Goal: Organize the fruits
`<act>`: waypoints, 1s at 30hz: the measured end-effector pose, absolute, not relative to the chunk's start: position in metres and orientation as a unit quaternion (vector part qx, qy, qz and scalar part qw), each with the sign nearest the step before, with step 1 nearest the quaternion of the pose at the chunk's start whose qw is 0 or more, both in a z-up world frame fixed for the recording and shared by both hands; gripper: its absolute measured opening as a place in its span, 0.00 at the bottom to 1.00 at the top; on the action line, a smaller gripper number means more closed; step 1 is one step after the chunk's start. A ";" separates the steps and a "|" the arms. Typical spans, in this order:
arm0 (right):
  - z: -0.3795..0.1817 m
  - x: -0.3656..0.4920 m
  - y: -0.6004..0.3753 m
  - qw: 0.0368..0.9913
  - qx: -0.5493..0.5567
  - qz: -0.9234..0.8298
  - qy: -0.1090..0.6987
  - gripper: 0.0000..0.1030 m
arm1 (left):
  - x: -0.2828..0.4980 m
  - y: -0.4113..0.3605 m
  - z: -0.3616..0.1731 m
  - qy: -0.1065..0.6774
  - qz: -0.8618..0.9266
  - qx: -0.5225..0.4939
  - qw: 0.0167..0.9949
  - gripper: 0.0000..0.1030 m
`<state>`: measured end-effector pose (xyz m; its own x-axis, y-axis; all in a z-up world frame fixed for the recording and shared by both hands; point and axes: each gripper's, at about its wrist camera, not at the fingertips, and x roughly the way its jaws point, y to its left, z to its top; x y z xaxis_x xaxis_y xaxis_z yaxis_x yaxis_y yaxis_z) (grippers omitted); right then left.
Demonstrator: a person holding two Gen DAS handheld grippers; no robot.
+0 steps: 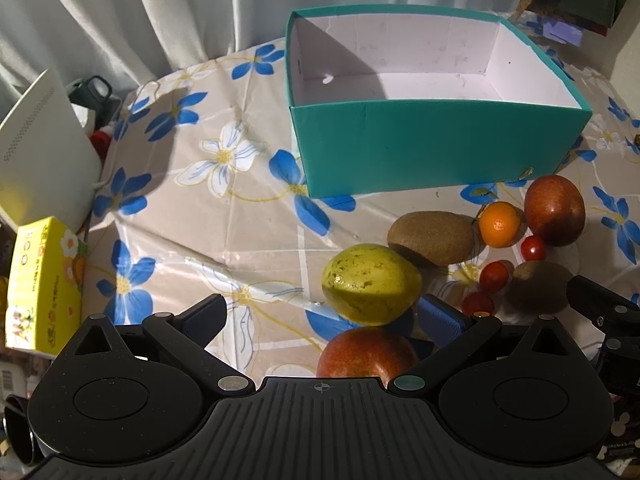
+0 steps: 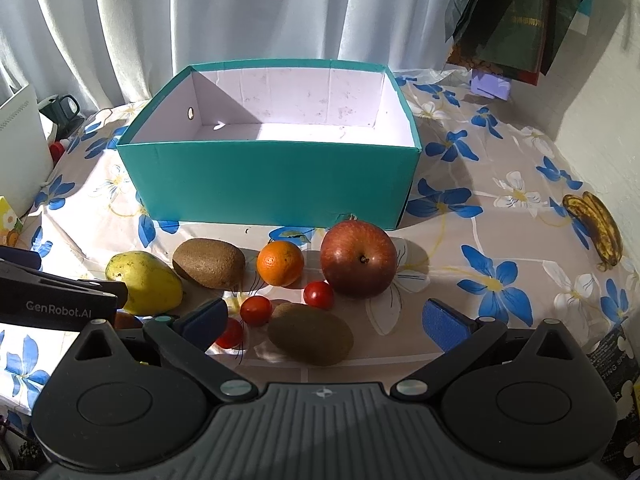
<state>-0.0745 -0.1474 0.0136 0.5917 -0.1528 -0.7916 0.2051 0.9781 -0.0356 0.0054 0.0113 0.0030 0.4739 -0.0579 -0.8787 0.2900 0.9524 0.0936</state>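
Note:
An empty teal box (image 1: 440, 148) (image 2: 272, 184) stands on the flowered tablecloth. In front of it lie a yellow-green mango (image 1: 370, 284) (image 2: 144, 282), two kiwis (image 1: 432, 238) (image 2: 310, 334), an orange (image 1: 500, 224) (image 2: 280, 262), a red apple (image 1: 554, 210) (image 2: 358, 258) and three cherry tomatoes (image 1: 494, 276) (image 2: 256, 310). A second red apple (image 1: 368, 354) sits close under my left gripper (image 1: 324, 318), which is open, with the mango and this apple between its fingers. My right gripper (image 2: 324, 320) is open over the nearer kiwi, touching nothing.
Spotted bananas (image 2: 596, 228) lie at the table's right edge by the wall. A white appliance (image 1: 44, 148) and a yellow carton (image 1: 44, 288) stand off the left edge. Curtains hang behind the table. Dark bags (image 2: 520, 12) hang at the back right.

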 end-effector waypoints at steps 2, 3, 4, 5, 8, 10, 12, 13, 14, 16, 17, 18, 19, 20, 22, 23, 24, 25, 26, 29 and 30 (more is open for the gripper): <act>0.014 -0.076 -0.148 0.893 0.030 -0.100 0.439 1.00 | 0.004 0.015 0.006 0.494 -0.101 0.116 0.856 1.00; 0.014 -0.076 -0.148 0.893 0.030 -0.100 0.439 1.00 | 0.003 0.018 0.007 0.492 -0.102 0.114 0.857 1.00; 0.014 -0.077 -0.148 0.892 0.031 -0.101 0.439 1.00 | 0.004 0.021 0.007 0.491 -0.103 0.109 0.858 1.00; 0.013 -0.077 -0.149 0.892 0.033 -0.102 0.439 1.00 | 0.004 0.025 0.008 0.491 -0.109 0.099 0.859 1.00; 0.011 -0.078 -0.152 0.890 0.041 -0.104 0.441 1.00 | 0.001 0.038 0.008 0.488 -0.126 0.069 0.861 1.00; 0.009 -0.080 -0.153 0.890 0.044 -0.105 0.442 1.00 | -0.003 0.046 0.008 0.481 -0.139 0.060 0.864 1.00; 0.007 -0.081 -0.154 0.890 0.047 -0.102 0.442 1.00 | -0.007 0.050 0.006 0.476 -0.168 0.057 0.862 1.00; 0.005 -0.082 -0.154 0.890 0.048 -0.100 0.442 1.00 | -0.009 0.052 0.004 0.476 -0.174 0.055 0.860 1.00; 0.004 -0.083 -0.153 0.891 0.048 -0.095 0.441 1.00 | -0.010 0.053 0.001 0.478 -0.175 0.056 0.859 1.00; 0.001 -0.085 -0.152 0.893 0.046 -0.081 0.440 1.00 | -0.012 0.054 -0.004 0.483 -0.179 0.064 0.855 1.00; -0.001 -0.087 -0.151 0.895 0.044 -0.070 0.438 1.00 | -0.013 0.054 -0.006 0.483 -0.178 0.070 0.854 1.00; -0.002 -0.088 -0.149 0.896 0.042 -0.059 0.438 1.00 | -0.016 0.055 -0.006 0.479 -0.179 0.076 0.856 1.00; -0.003 -0.089 -0.148 0.896 0.041 -0.052 0.439 1.00 | -0.018 0.055 -0.006 0.473 -0.185 0.082 0.858 1.00; -0.004 -0.089 -0.148 0.896 0.042 -0.048 0.440 1.00 | -0.021 0.055 -0.006 0.468 -0.192 0.086 0.858 1.00; -0.006 -0.089 -0.148 0.894 0.044 -0.048 0.444 1.00 | -0.025 0.053 -0.005 0.461 -0.211 0.089 0.857 1.00; -0.008 -0.088 -0.149 0.892 0.045 -0.051 0.446 1.00 | -0.025 0.051 -0.005 0.459 -0.218 0.090 0.857 1.00; -0.009 -0.088 -0.150 0.891 0.047 -0.053 0.448 1.00 | -0.025 0.049 -0.007 0.461 -0.221 0.090 0.855 1.00; -0.010 -0.087 -0.151 0.890 0.050 -0.056 0.449 1.00 | -0.024 0.047 -0.010 0.468 -0.220 0.089 0.851 1.00; -0.011 -0.087 -0.153 0.890 0.053 -0.057 0.450 1.00 | -0.021 0.046 -0.013 0.478 -0.219 0.085 0.846 1.00; -0.014 -0.088 -0.154 0.889 0.055 -0.056 0.452 1.00 | -0.016 0.046 -0.022 0.503 -0.220 0.071 0.833 1.00; -0.014 -0.089 -0.154 0.889 0.055 -0.055 0.452 1.00 | -0.015 0.046 -0.024 0.507 -0.217 0.070 0.831 1.00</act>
<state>-0.0887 -0.1542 -0.0142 0.5856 -0.0489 -0.8091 0.1477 0.9879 0.0472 -0.0149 0.0455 -0.0237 0.3911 -0.2893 -0.8737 0.4309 0.8964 -0.1040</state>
